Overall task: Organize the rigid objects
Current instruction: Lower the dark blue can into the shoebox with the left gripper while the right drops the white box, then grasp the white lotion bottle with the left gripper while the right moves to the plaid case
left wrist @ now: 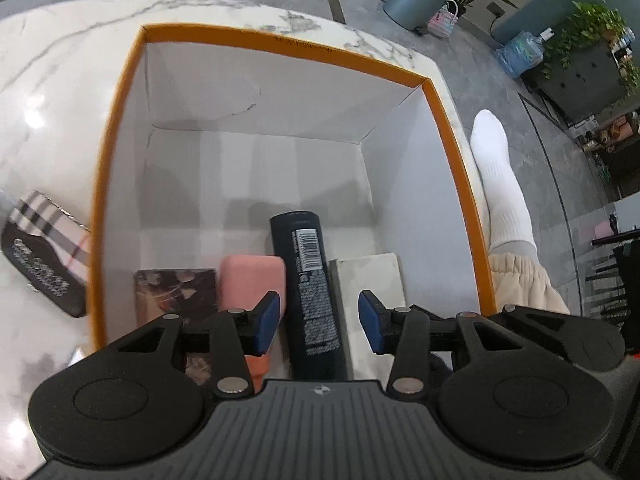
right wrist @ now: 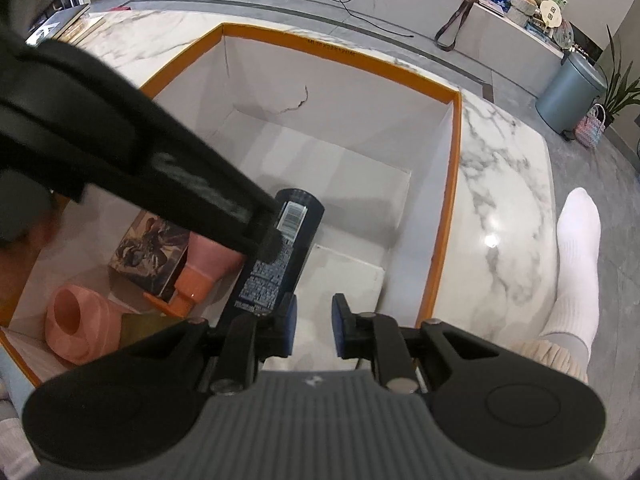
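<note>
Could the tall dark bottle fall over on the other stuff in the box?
Maybe. The dark bottle lies between the open left gripper fingers, leaning by the pink bottle and white box. A nudge could roll it onto them. The right gripper hovers close too, so the two grippers might bump inside the orange-rimmed box.

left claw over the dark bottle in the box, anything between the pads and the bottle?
Nothing visible. The left claw is open above the dark bottle, which lies between the pink bottle and the white box inside the orange-rimmed box. Both neighbours sit tight against it, leaving little room for the fingers.
</note>
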The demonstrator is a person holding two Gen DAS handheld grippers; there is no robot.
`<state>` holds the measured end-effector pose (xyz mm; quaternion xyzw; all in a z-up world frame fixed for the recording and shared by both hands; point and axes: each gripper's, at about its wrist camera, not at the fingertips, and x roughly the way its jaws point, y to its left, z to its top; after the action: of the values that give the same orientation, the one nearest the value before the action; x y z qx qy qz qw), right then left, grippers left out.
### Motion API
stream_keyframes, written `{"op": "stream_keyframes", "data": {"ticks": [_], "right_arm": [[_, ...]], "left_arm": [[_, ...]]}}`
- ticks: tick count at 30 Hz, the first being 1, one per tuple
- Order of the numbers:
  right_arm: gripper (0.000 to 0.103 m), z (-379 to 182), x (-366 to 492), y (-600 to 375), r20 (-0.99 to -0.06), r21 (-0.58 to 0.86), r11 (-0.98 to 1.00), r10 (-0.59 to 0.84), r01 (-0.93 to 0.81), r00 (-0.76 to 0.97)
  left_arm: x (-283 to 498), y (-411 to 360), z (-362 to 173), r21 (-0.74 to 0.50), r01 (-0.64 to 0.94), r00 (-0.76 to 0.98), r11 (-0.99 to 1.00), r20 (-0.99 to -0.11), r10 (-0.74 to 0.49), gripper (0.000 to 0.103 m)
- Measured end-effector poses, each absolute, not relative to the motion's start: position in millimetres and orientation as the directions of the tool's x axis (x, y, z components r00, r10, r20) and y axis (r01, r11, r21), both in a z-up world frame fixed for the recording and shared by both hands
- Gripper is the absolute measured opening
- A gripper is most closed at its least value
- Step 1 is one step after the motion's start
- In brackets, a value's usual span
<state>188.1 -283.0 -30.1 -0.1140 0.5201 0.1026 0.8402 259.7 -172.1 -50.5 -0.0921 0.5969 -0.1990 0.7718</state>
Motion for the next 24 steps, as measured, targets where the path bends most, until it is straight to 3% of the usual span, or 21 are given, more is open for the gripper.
{"op": "stream_keyframes", "data": {"ticks": [12,14,24], "right_arm": [[0.019,-11,175,-263,-0.887,-0.114,0.95,0.035,-0.291,0.46],[0.024,-4,172,-254,-0.88,-0.114,0.948,0.041,-0.296,0.473],[0.028,29,168,-196,-0.833,-0.051,0.921,0.174,-0.386,0.525]], "left_arm": [[226,-129,-9,-0.35,0.268,0.249,0.897,-0.875,-0.416,0.047],[221,-118,-1,-0.337,0.28,0.261,0.899,-0.874,-0.409,0.047],[196,-44,28,-0.174,0.347,0.371,0.922,-0.877,-0.305,0.045]]}}
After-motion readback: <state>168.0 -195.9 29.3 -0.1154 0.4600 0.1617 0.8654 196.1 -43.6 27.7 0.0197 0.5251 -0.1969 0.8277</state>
